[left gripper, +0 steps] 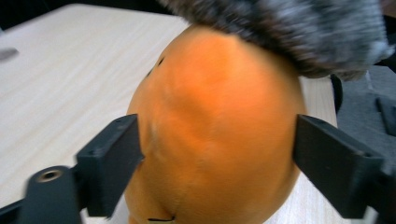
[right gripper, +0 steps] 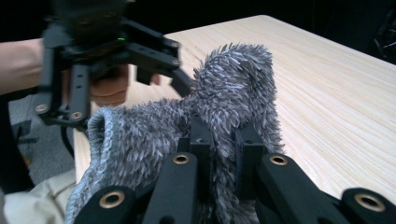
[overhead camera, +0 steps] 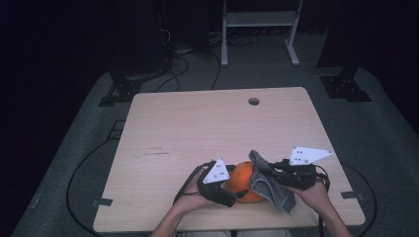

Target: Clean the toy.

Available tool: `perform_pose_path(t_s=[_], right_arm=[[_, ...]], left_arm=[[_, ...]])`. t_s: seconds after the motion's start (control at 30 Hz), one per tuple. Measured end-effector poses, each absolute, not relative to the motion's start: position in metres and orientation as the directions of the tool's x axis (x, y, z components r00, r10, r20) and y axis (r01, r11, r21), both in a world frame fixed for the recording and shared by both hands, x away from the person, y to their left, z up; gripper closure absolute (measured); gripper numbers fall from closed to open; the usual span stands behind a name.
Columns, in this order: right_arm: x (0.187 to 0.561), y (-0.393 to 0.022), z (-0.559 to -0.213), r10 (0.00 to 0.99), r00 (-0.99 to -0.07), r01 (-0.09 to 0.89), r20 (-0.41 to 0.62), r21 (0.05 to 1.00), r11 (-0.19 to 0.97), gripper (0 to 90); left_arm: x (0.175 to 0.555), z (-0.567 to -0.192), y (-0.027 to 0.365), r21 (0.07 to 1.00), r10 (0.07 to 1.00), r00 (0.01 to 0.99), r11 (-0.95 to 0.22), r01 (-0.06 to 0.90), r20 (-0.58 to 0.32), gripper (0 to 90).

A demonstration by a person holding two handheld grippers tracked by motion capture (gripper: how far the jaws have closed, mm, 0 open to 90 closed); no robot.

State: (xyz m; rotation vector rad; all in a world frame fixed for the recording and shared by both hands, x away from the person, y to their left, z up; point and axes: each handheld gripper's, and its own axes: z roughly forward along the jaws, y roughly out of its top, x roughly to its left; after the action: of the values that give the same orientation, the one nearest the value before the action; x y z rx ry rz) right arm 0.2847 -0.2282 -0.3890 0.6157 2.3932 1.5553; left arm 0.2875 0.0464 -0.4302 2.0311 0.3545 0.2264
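high view: overhead, facing forward-down | gripper views: close, facing each other | shared: grey cloth (right gripper: 224, 107)

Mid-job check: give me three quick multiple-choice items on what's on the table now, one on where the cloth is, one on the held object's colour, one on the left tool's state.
1. Where is the grey cloth?
A. Draped against the round object, pinched by the right tool
B. Flat at the table's far edge
C. On the floor

2. What colour is the round object?
A. Green
B. Orange
C. White

3. What is the left tool doing?
A. Lying open on the table
B. Holding the cloth
C. Clamping the round object from both sides

Answers: 1 A, the right gripper view shows its jaws closed on the cloth; 2 B, plainly orange; 3 C, both jaws press the object's flanks.
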Motion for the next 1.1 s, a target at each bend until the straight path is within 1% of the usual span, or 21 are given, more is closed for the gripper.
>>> perform_pose_path(t_s=[0.07, 0.1, 0.13, 0.17, 0.2, 0.23, 0.3, 0.43, 0.53, 0.57, 0.6, 0.67, 0.7, 0.73, 0.8, 0.9, 0.97, 1.03, 1.1], right_arm=[[0.284, -0.226, -0.388, 0.445, -0.895, 0.215, 0.032, 0.905, 0.367, 80.6], [0.283, -0.225, -0.388, 0.443, -0.896, 0.218, 0.033, 0.902, 0.372, 80.6], [0.283, -0.224, -0.387, 0.441, -0.897, 0.222, 0.037, 0.899, 0.377, 80.6], [0.283, -0.224, -0.387, 0.441, -0.897, 0.222, 0.037, 0.899, 0.377, 80.6], [0.28, -0.219, -0.385, 0.43, -0.902, 0.214, 0.029, 0.897, 0.388, 80.6], [0.278, -0.215, -0.384, 0.418, -0.908, 0.202, 0.019, 0.895, 0.397, 80.7], [0.275, -0.207, -0.381, 0.394, -0.919, 0.179, 0.006, 0.897, 0.404, 80.7], [0.274, -0.199, -0.38, 0.385, -0.923, 0.169, 0.0, 0.898, 0.406, 80.6], [0.282, -0.209, -0.383, 0.436, -0.9, 0.204, 0.024, 0.906, 0.371, 80.6], [0.282, -0.209, -0.383, 0.436, -0.9, 0.204, 0.024, 0.906, 0.371, 80.6], [0.286, -0.219, -0.386, 0.463, -0.885, 0.227, 0.042, 0.909, 0.351, 80.6], [0.288, -0.223, -0.388, 0.475, -0.879, 0.236, 0.047, 0.909, 0.345, 80.6], [0.292, -0.235, -0.395, 0.498, -0.863, 0.274, 0.081, 0.904, 0.328, 80.6], [0.295, -0.24, -0.399, 0.495, -0.862, 0.298, 0.113, 0.901, 0.314, 80.6], [0.297, -0.246, -0.403, 0.495, -0.859, 0.316, 0.129, 0.896, 0.313, 80.6], [0.296, -0.248, -0.402, 0.502, -0.856, 0.315, 0.123, 0.894, 0.318, 80.7], [0.293, -0.25, -0.396, 0.498, -0.859, 0.3, 0.119, 0.905, 0.301, 80.7], [0.288, -0.243, -0.384, 0.453, -0.883, 0.264, 0.123, 0.929, 0.261, 80.7], [0.287, -0.238, -0.382, 0.442, -0.889, 0.253, 0.118, 0.932, 0.261, 80.7]], left_arm=[[0.29, -0.435, 0.045, 0.883, 0.338, 0.941, -0.438, 0.169, -0.013, 12.1], [0.29, -0.435, 0.045, 0.883, 0.338, 0.941, -0.438, 0.169, -0.013, 13.8], [0.288, -0.437, 0.045, 0.888, 0.323, 0.946, -0.437, 0.147, 0.003, 17.4], [0.288, -0.437, 0.045, 0.888, 0.323, 0.946, -0.437, 0.147, 0.003, 21.6], [0.286, -0.437, 0.044, 0.881, 0.309, 0.951, -0.457, 0.121, 0.03, 24.3], [0.286, -0.437, 0.044, 0.881, 0.309, 0.951, -0.457, 0.121, 0.03, 26.1], [0.282, -0.436, 0.043, 0.873, 0.292, 0.955, -0.479, 0.093, 0.059, 28.4], [0.279, -0.436, 0.042, 0.868, 0.288, 0.954, -0.491, 0.074, 0.082, 30.8], [0.279, -0.436, 0.042, 0.873, 0.294, 0.952, -0.482, 0.071, 0.085, 33.1], [0.279, -0.436, 0.042, 0.873, 0.294, 0.952, -0.482, 0.071, 0.085, 33.6], [0.278, -0.436, 0.042, 0.877, 0.299, 0.95, -0.476, 0.07, 0.086, 34.0], [0.278, -0.436, 0.042, 0.877, 0.3, 0.95, -0.475, 0.069, 0.088, 34.3], [0.278, -0.436, 0.043, 0.878, 0.301, 0.95, -0.473, 0.07, 0.086, 34.5], [0.278, -0.436, 0.043, 0.882, 0.308, 0.948, -0.465, 0.074, 0.082, 34.8], [0.278, -0.435, 0.043, 0.884, 0.315, 0.944, -0.463, 0.064, 0.097, 35.6], [0.277, -0.433, 0.042, 0.891, 0.328, 0.939, -0.45, 0.06, 0.103, 37.3], [0.276, -0.428, 0.042, 0.891, 0.345, 0.93, -0.451, 0.048, 0.124, 37.5], [0.276, -0.425, 0.044, 0.885, 0.373, 0.914, -0.464, 0.038, 0.157, 38.2], [0.276, -0.422, 0.046, 0.884, 0.395, 0.902, -0.466, 0.033, 0.175, 38.3]])
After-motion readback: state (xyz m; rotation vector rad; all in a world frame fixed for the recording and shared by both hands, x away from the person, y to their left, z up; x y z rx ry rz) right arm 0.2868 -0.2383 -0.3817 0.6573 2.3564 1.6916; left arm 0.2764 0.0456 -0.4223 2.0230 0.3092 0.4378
